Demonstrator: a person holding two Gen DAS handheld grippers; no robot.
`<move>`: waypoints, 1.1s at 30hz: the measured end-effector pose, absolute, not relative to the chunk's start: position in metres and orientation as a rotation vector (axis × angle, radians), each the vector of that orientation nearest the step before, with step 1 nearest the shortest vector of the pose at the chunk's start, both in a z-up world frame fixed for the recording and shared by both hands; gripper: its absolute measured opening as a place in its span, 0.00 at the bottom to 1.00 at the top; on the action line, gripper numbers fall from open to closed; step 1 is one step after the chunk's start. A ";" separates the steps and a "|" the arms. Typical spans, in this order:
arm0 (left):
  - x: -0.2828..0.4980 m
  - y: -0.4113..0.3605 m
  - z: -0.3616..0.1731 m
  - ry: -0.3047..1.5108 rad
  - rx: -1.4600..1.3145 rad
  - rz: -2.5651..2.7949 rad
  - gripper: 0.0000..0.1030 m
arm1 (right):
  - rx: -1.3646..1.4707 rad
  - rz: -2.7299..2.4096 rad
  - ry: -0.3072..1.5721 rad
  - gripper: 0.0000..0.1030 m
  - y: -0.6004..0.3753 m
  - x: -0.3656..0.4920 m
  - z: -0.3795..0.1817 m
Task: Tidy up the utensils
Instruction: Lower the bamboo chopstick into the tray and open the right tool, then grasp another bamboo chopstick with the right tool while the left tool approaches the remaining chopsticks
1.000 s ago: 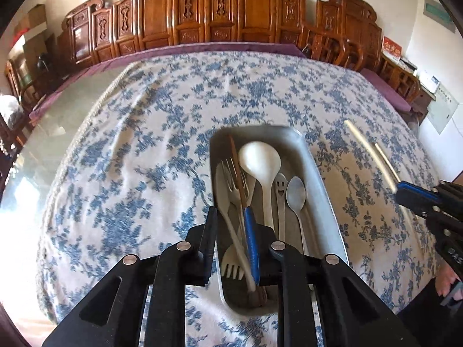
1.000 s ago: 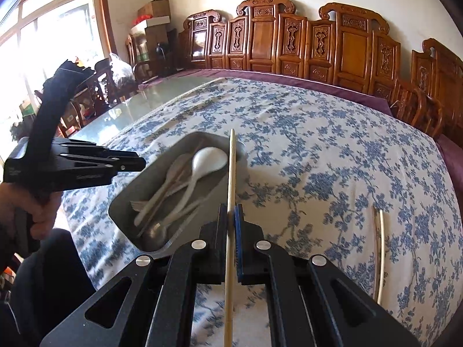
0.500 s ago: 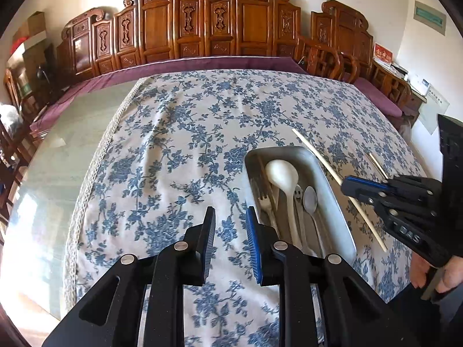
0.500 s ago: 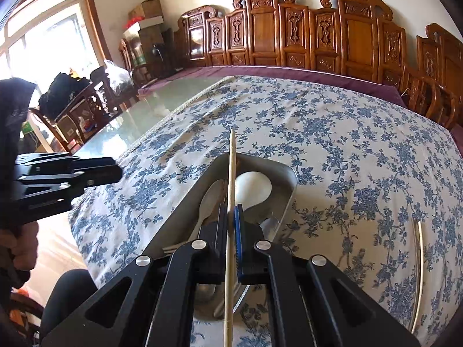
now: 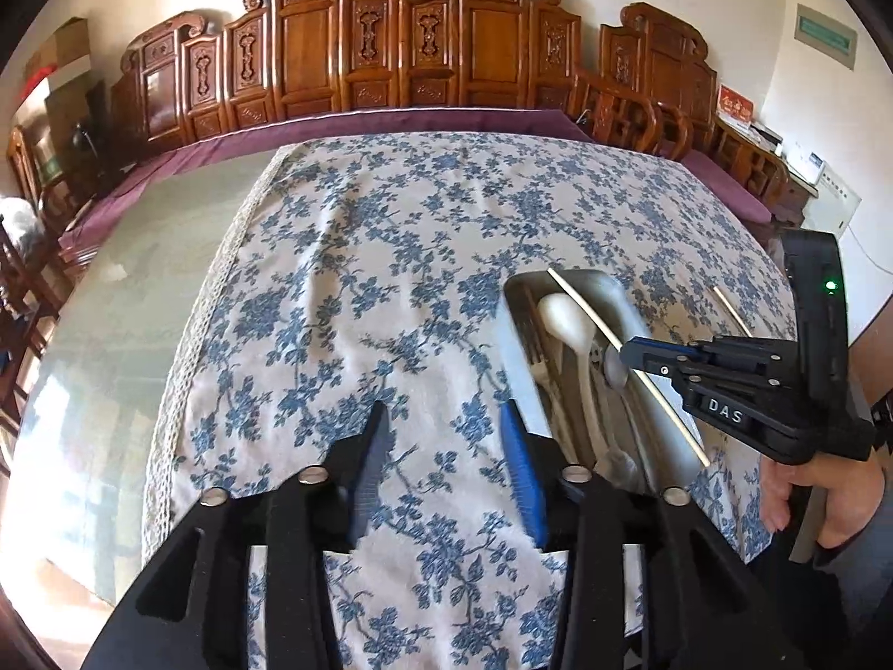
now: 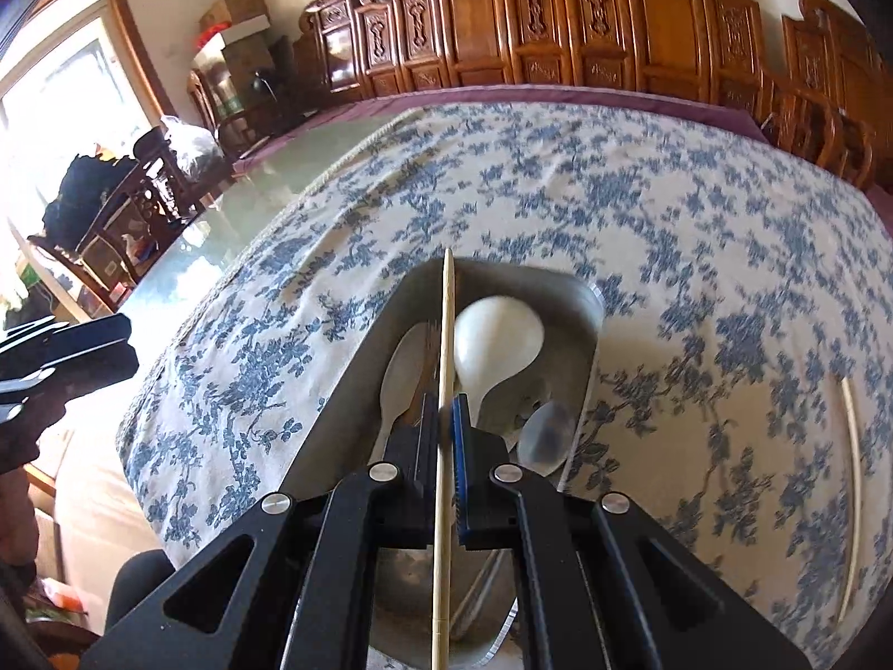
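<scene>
A metal tray [image 5: 664,424] [image 6: 357,385] on the blue floral tablecloth holds a white ladle spoon [image 6: 497,346], a metal spoon [image 6: 544,432], forks and other utensils. My right gripper [image 6: 445,413] is shut on a pale wooden chopstick [image 6: 445,335] and holds it over the tray, lengthwise; the left wrist view shows it too [image 5: 630,349]. My left gripper [image 5: 446,430] is open and empty, over the cloth just left of the tray. A second chopstick [image 6: 851,480] [image 5: 731,310] lies on the cloth right of the tray.
The tablecloth [image 5: 390,257] covers part of a glass-topped table [image 5: 128,307]. Carved wooden chairs [image 5: 390,50] line the far side and right edge. More chairs and boxes stand by the window at left [image 6: 139,190].
My left gripper let go of utensils in the tray, opened and moved left off the tray. My right gripper carried the chopstick from beside the tray to over it.
</scene>
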State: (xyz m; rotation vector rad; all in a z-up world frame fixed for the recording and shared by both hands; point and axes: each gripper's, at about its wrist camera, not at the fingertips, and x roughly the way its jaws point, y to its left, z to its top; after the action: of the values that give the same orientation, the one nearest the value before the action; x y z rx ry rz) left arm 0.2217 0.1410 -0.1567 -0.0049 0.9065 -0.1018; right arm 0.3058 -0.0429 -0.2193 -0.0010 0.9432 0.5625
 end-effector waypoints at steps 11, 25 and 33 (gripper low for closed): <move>0.210 0.155 -0.159 0.919 -0.017 -0.052 0.48 | 0.031 0.555 0.997 0.06 -0.027 0.312 -0.238; 0.205 0.148 -0.152 0.911 -0.016 -0.066 0.48 | -0.007 0.597 0.965 0.07 -0.028 0.301 -0.232; 0.203 0.125 -0.146 0.901 0.004 -0.071 0.63 | -0.009 0.573 0.874 0.07 -0.088 0.292 -0.200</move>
State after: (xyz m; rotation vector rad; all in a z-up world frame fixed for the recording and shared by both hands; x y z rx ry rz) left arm 0.2032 0.1252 -0.1465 0.0042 0.9006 -0.0710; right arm 0.2919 -0.0882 -0.1996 -0.0090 0.8744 0.5734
